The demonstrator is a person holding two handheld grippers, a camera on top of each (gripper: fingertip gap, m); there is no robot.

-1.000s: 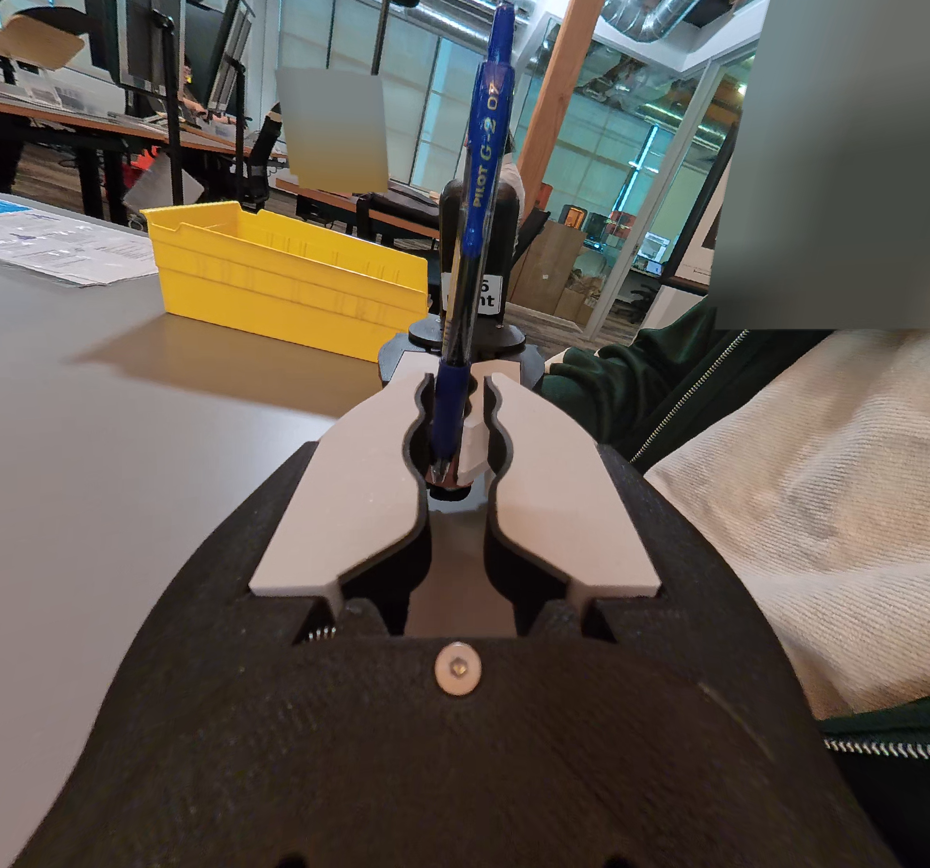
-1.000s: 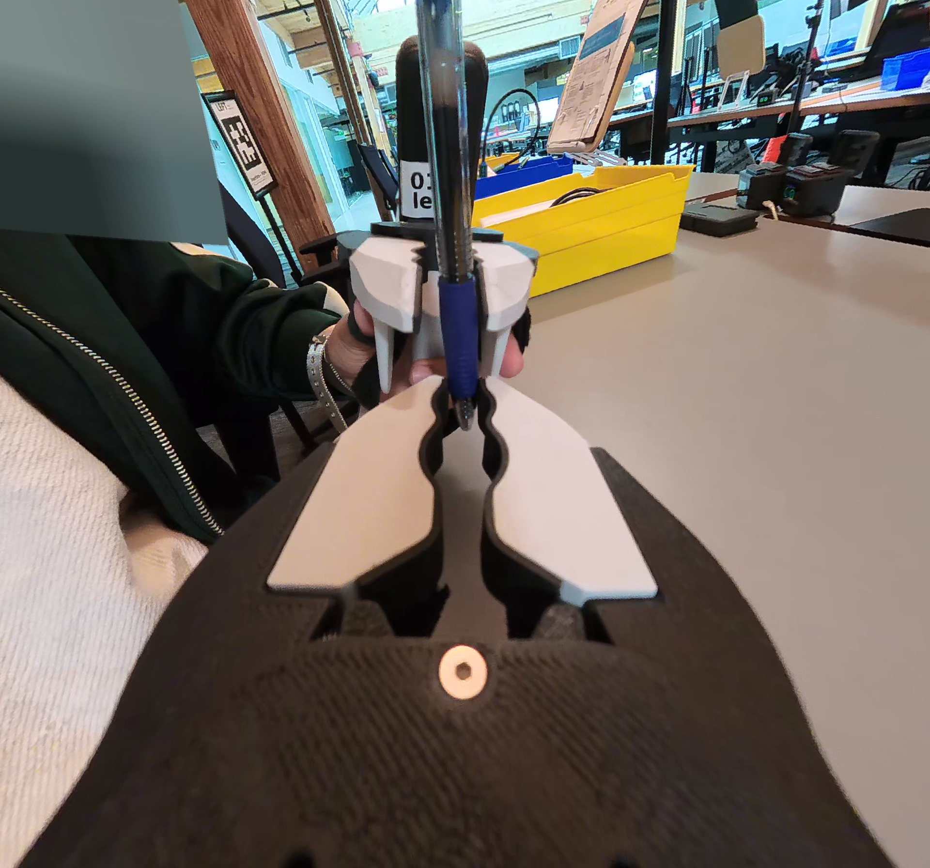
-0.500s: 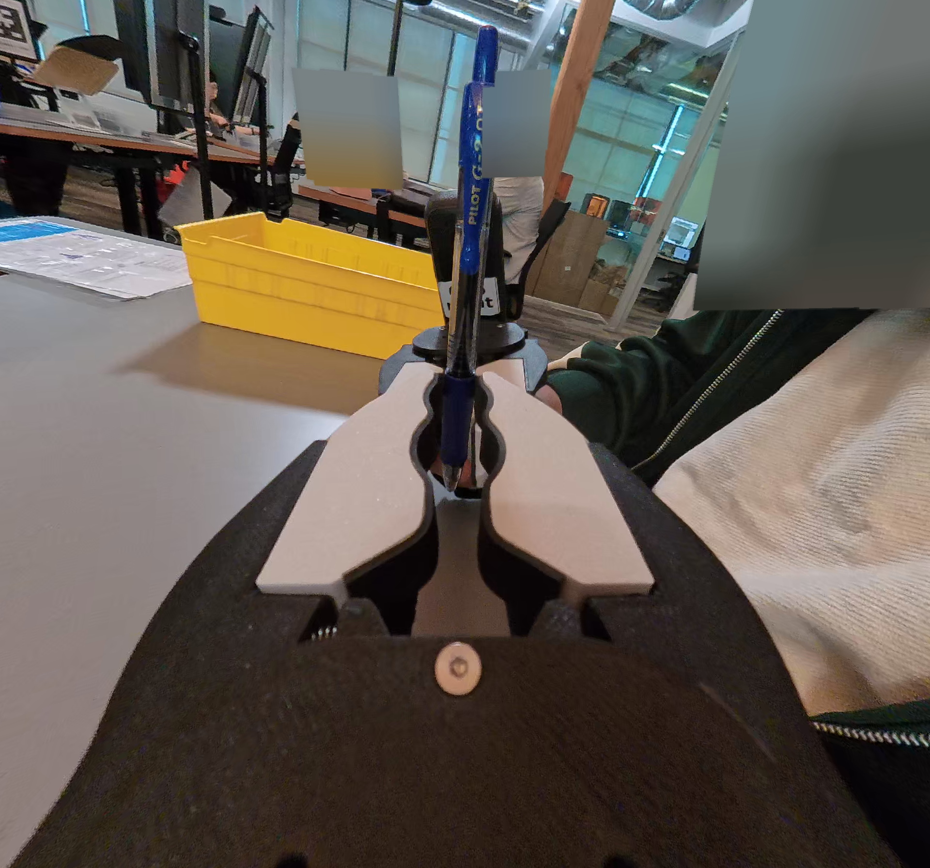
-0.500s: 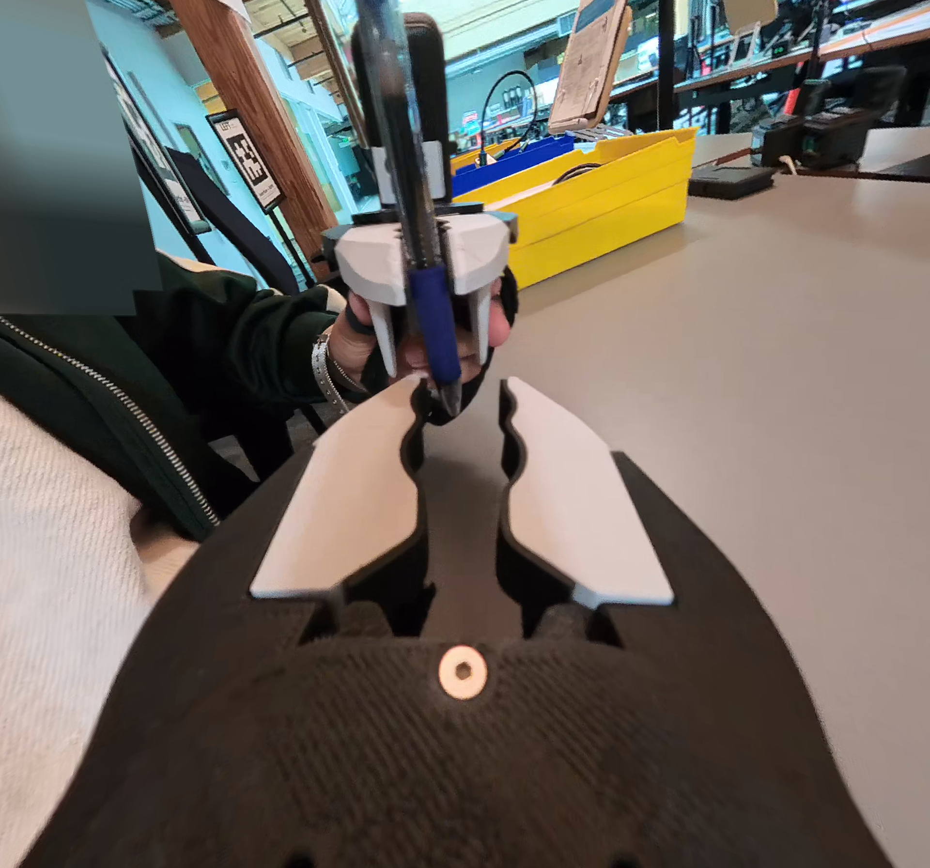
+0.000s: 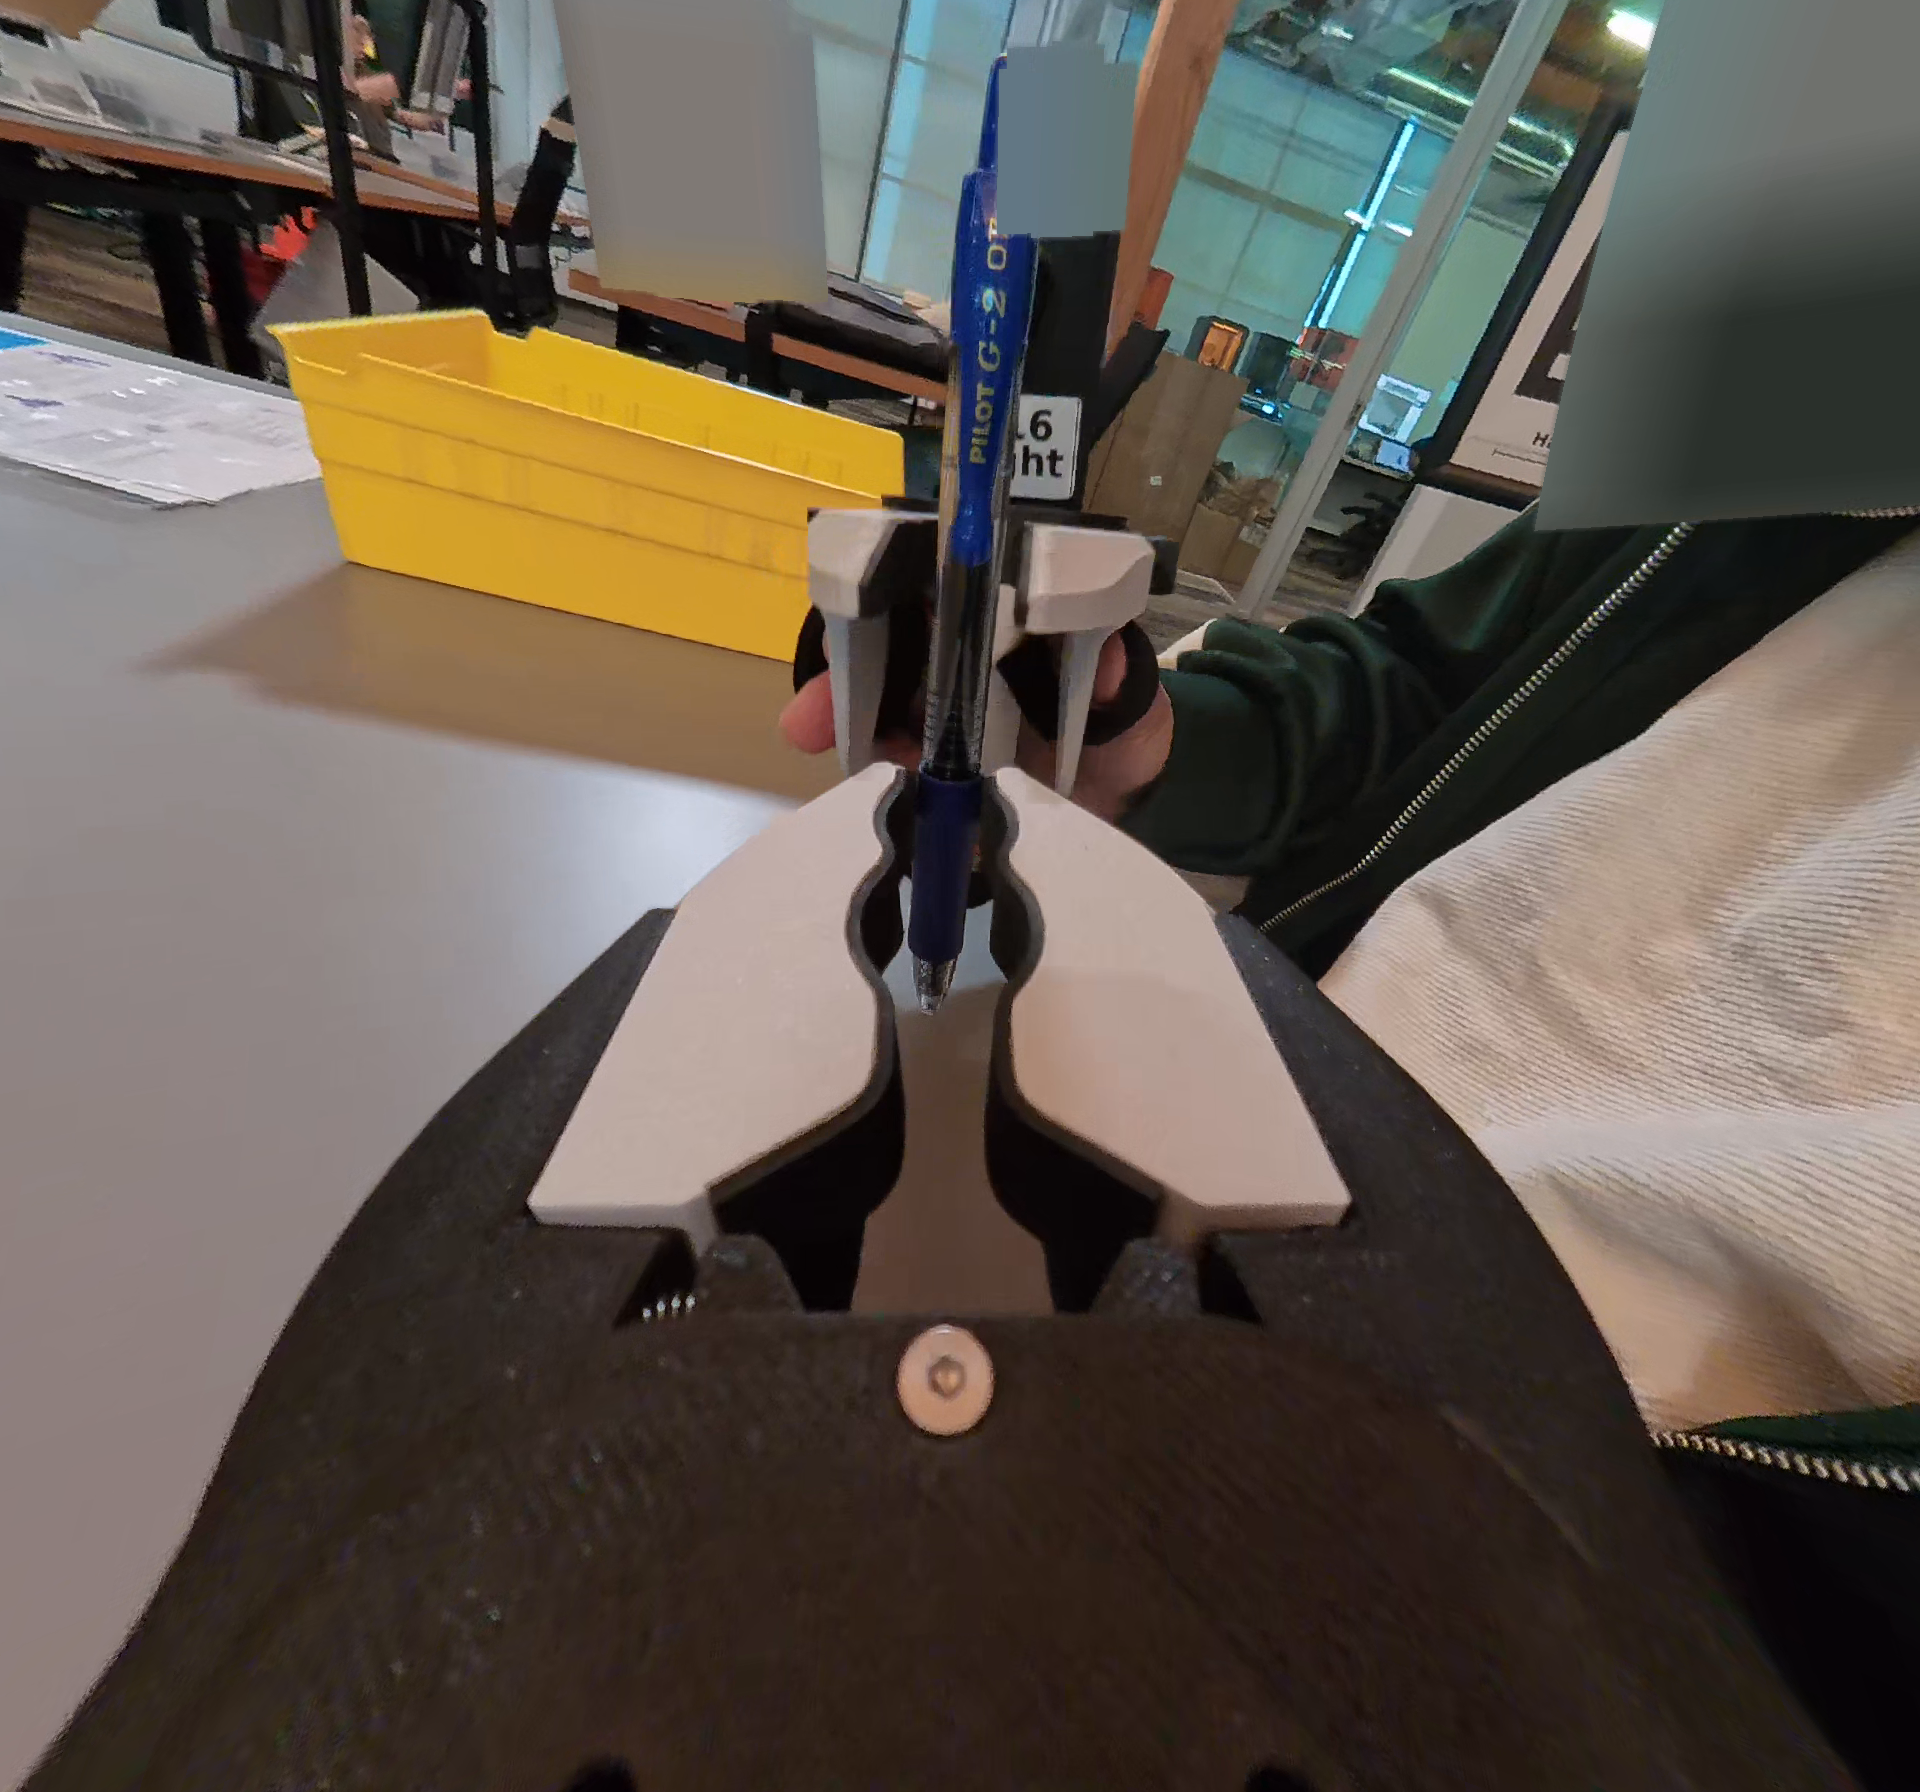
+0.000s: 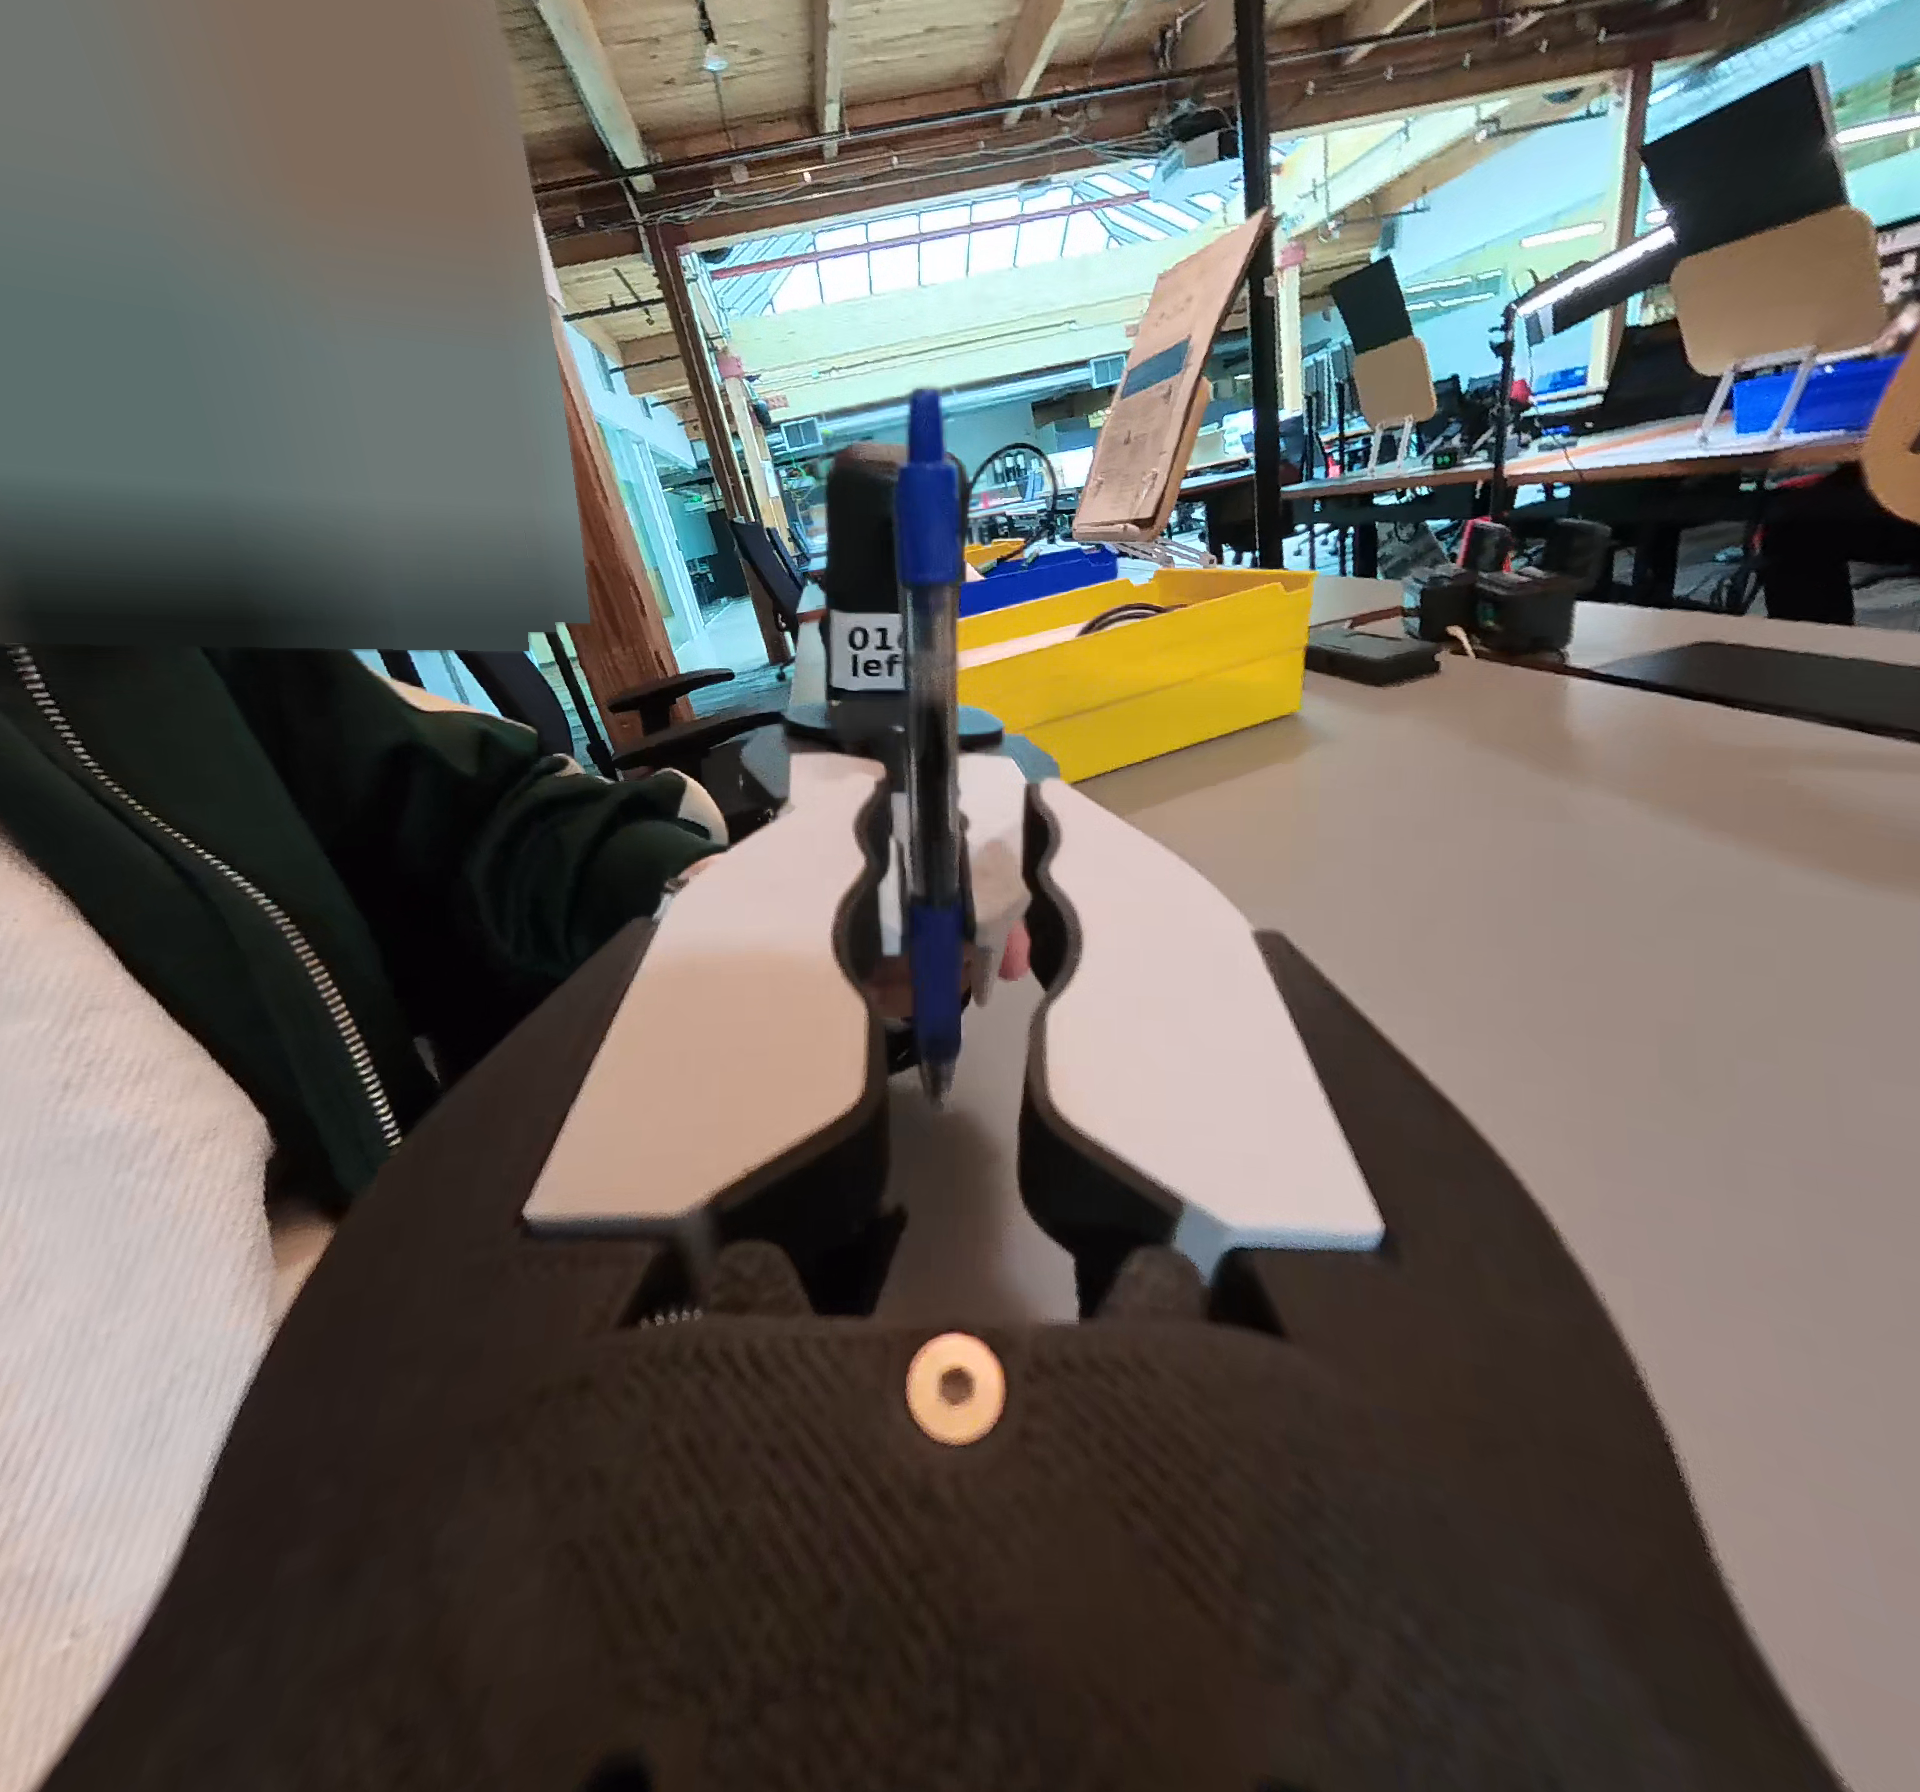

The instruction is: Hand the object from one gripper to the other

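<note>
A blue pen (image 5: 982, 412) stands upright, tip down. My left gripper (image 5: 945, 797) is shut on its dark blue grip, held in the notch at the fingertips. My right gripper (image 5: 966, 760) faces it from just behind, open, with a white finger (image 5: 857, 662) on each side of the barrel. In the right wrist view the pen (image 6: 930, 807) stands in the gap of my open right gripper (image 6: 961, 797), with space on both sides. The left gripper's black handle (image 6: 857, 537) shows behind the pen.
Both grippers are above a grey table (image 5: 312, 911). A yellow bin (image 5: 582, 464) stands on the table behind them; it also shows in the right wrist view (image 6: 1143, 672). The person's green sleeve (image 5: 1351, 703) is at the right. Papers (image 5: 135, 423) lie far left. Black devices (image 6: 1486, 610) sit farther back. Less than 4 cm separates the two grippers' tips.
The right gripper, nearly shut around the pen tip a second ago, has opened and now straddles the pen loosely. The left gripper has closed on the grip and keeps the pen upright.
</note>
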